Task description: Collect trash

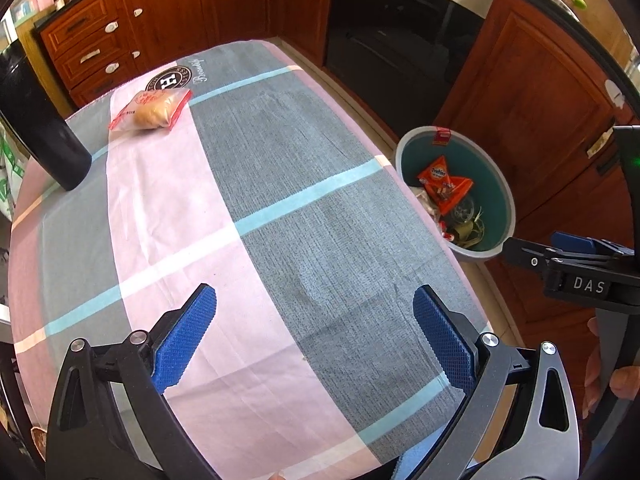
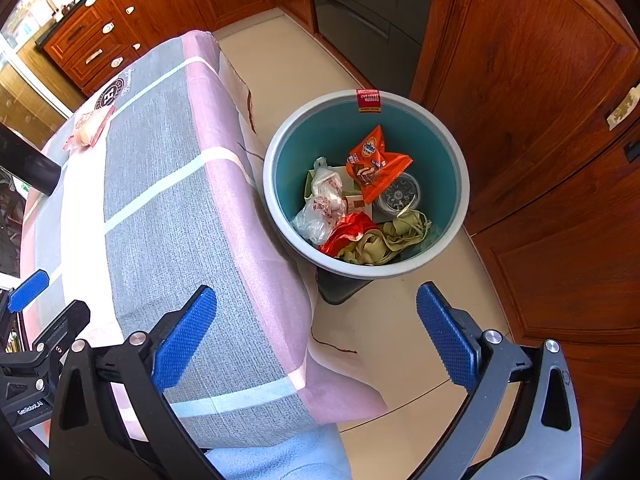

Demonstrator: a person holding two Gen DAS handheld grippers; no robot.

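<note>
Trash: a bagged bun (image 1: 154,111) lies at eleven o'clock on the table (image 1: 280,184). Only the right view shows the bin (image 2: 276,200) fully: plastic bag (image 2: 322,208), orange wrapper (image 2: 374,168), ribbon (image 2: 384,240). Left gripper (image 1: 314,336) and right gripper (image 2: 316,338) gape wide, empty.

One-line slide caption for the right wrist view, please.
Open right gripper hovers between the checked tablecloth and the floor bin holding an orange wrapper and other trash.

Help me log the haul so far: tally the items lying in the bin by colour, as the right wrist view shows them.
In the bin:
Orange snack wrapper: 1
Clear plastic bag: 1
Red crumpled wrapper: 1
Olive-green strips, one tangle: 1
Round dark metal piece: 1
Total: 5. A pale box underneath is mostly hidden and left uncounted.
</note>
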